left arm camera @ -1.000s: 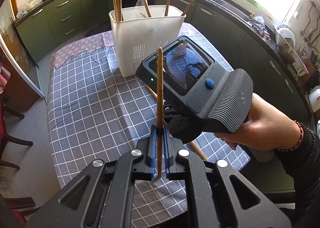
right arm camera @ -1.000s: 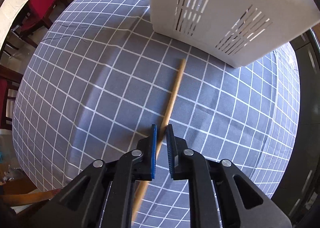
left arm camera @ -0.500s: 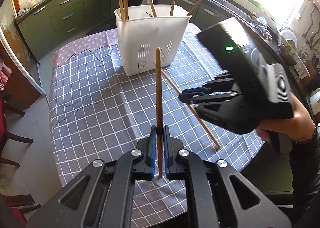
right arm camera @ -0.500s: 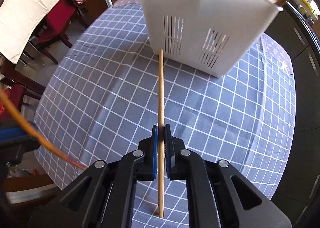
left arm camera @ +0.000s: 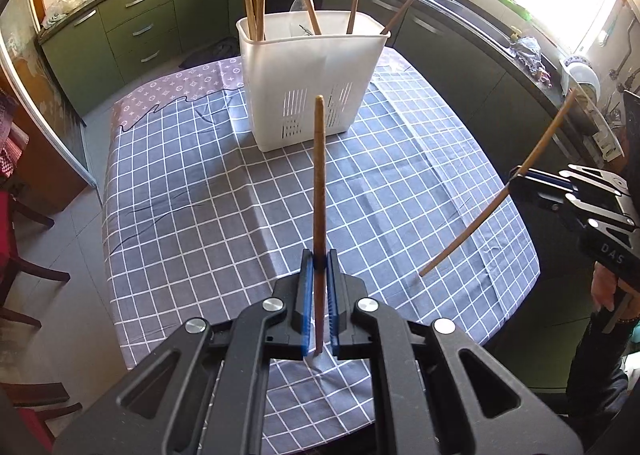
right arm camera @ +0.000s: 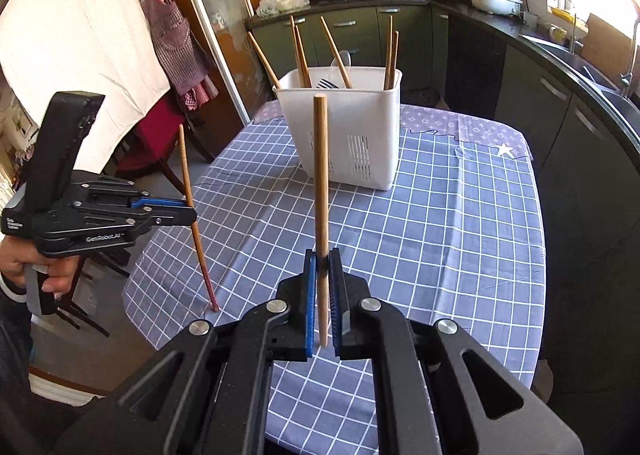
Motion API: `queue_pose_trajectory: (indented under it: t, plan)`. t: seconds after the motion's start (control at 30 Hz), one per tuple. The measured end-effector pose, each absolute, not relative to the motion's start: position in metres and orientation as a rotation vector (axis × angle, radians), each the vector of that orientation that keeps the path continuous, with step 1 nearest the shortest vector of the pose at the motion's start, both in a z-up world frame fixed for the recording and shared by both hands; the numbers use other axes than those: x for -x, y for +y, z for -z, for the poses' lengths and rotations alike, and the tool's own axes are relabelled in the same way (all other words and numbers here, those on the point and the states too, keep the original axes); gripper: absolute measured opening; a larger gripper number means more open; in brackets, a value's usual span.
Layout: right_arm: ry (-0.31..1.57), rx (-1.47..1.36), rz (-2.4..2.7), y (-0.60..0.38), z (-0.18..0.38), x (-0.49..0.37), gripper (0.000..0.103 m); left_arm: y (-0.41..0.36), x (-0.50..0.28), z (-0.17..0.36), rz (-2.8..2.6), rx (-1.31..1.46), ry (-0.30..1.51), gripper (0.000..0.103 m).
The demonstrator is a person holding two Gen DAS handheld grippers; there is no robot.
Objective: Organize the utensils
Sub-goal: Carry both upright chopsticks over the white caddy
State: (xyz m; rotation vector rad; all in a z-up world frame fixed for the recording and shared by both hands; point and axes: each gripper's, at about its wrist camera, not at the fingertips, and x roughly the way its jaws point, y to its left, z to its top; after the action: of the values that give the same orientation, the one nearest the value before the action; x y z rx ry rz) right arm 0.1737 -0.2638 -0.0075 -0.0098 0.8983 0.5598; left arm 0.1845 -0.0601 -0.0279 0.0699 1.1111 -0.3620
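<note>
So both claws have a chopstick each right now. The left claw (left arm camera: 319, 287) is clamped on a dark chopstick (left arm camera: 319, 183) that stands nearly upright between its blue pads (left arm camera: 306, 307), the top end poking up well above the fingertips and the bottom end hanging just below them, over the checked cloth (left arm camera: 200, 215) on the counter (left arm camera: 472, 339). Straight ahead of that claw, well apart from it, sits the white basket (left arm camera: 308, 83), with several more chopsticks leaning inside it at odd angles. Off to the right of the left claw you can see the right claw (left arm camera: 516, 179) side-on, with its chopstick tilted and its low end hanging above the cloth. From the right wrist, the right claw (right arm camera: 323, 287) is closed tight on a lighter chopstick (right arm camera: 321, 195), again close to upright, low end just under the pads. The basket (right arm camera: 344, 135) is dead ahead of it too, and there's a fork (right arm camera: 327, 84) in there along with the sticks. To the left of the right claw, the left one (right arm camera: 188, 211) shows up held by a hand (right arm camera: 36, 271), its stick (right arm camera: 196, 223) slanting down, the reddish tip at the edge of the cloth; can't tell if it touches.
</note>
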Motion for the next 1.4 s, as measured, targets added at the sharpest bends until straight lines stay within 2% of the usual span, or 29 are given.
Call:
queue_pose_trajectory:
  t: [0.5, 0.8, 1.13, 1.4]
  plan:
    - [0.891, 0.014, -0.593, -0.255, 0.014, -0.18, 0.007, -0.071, -0.188, 0.017, 0.368, -0.09, 1.098, 0.007]
    - [0.878, 0.002, -0.616, -0.257, 0.008, -0.189, 0.007, -0.074, -0.196, -0.007, 0.366, -0.101, 1.029, 0.007]
    - [0.833, 0.013, -0.636, -0.265, -0.016, -0.199, 0.007, -0.084, -0.213, -0.085, 0.387, -0.097, 0.907, 0.007]
    - [0.847, -0.003, -0.65, -0.275, -0.008, -0.204, 0.007, -0.095, -0.253, -0.149, 0.346, -0.082, 0.793, 0.007]
